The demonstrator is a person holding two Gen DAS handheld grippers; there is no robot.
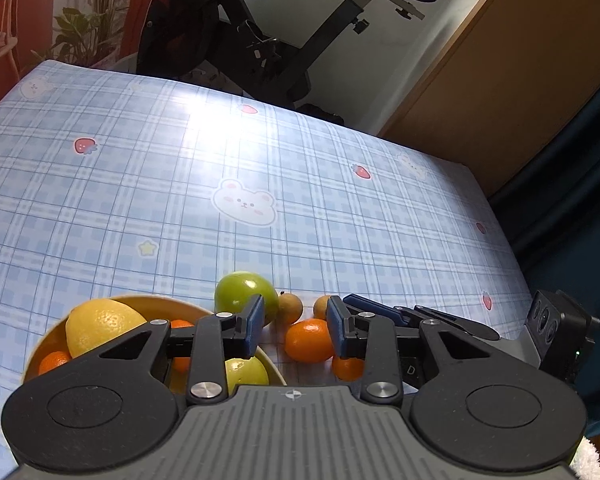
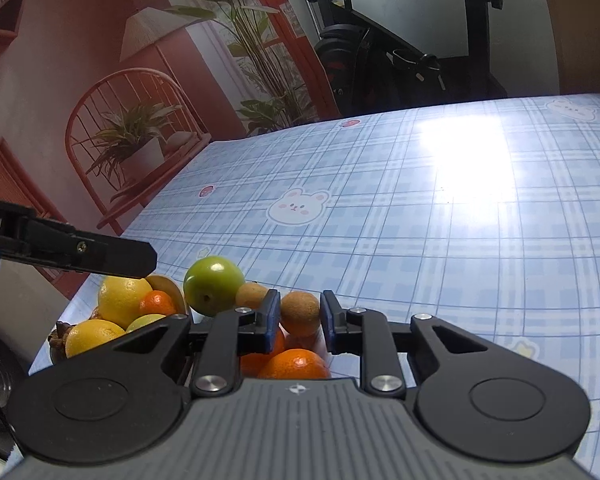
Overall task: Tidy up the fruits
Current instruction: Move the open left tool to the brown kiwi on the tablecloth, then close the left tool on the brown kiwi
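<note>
The yellow bowl (image 1: 52, 332) sat near the front edge of the table with the blue checked cloth (image 1: 260, 152). It held a big lemon (image 1: 100, 324), small oranges and a green fruit. More fruit lay loose on the cloth just beside the bowl: a green apple (image 1: 236, 290), two small brown fruits (image 1: 290, 308) and some oranges (image 1: 308, 340).

The left gripper (image 1: 295, 330) hung over one loose orange. Its pads stood apart on each side and did not press it.

The right gripper (image 2: 300, 320) had a small brown fruit (image 2: 300, 312) between its pads. Whether they squeezed it was hard to tell.

An exercise bike (image 1: 260, 40) stood behind the table.
</note>
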